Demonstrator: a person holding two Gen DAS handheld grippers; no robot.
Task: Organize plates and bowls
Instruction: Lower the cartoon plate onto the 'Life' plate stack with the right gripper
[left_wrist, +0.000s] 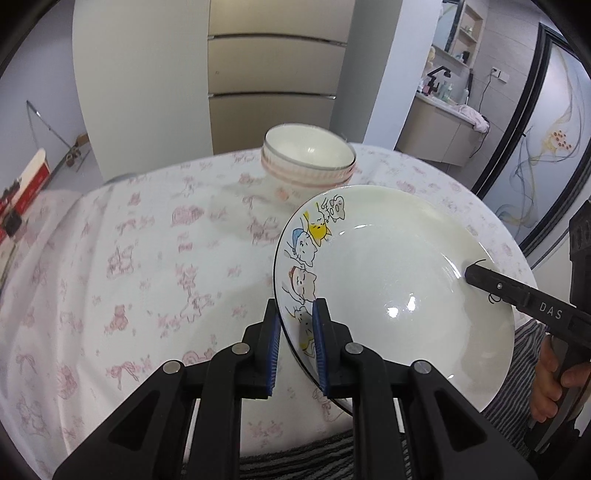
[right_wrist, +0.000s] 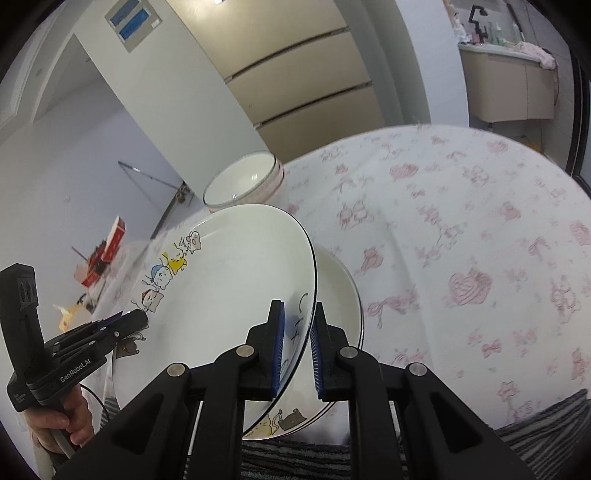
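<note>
Plate (left_wrist: 399, 280) with the cartoon cats was pinched between both my grippers, held up off the table (left_wrist: 110, 258) and tilted. My left gripper (left_wrist: 295, 347) had its blue pads (left_wrist: 274, 354) clamped on the rim right at the cat drawings, one finger under and one over the edge. My right gripper (right_wrist: 297, 354) sat on the opposite rim, blue pads either side of the edge, though from its own camera I honestly couldn't tell whether they were squeezing it or just straddling it. In the left view, the tip of a right finger (left_wrist: 476, 275) lay on the plate's inner slope.

Just behind the lifted plate, in the right camera, there was a second plate (right_wrist: 343, 291) lower down, with another bit of cat drawing peeking out near its bottom edge. Can't say if it was one plate or a couple stacked.

Further back on the table stood a stack of bowls (left_wrist: 308, 158), white with pink ribbing, upright, well apart from the plate. Pink-patterned tablecloth (right_wrist: 461, 240) covered everything. Beige cabinet (left_wrist: 273, 74) behind that.
</note>
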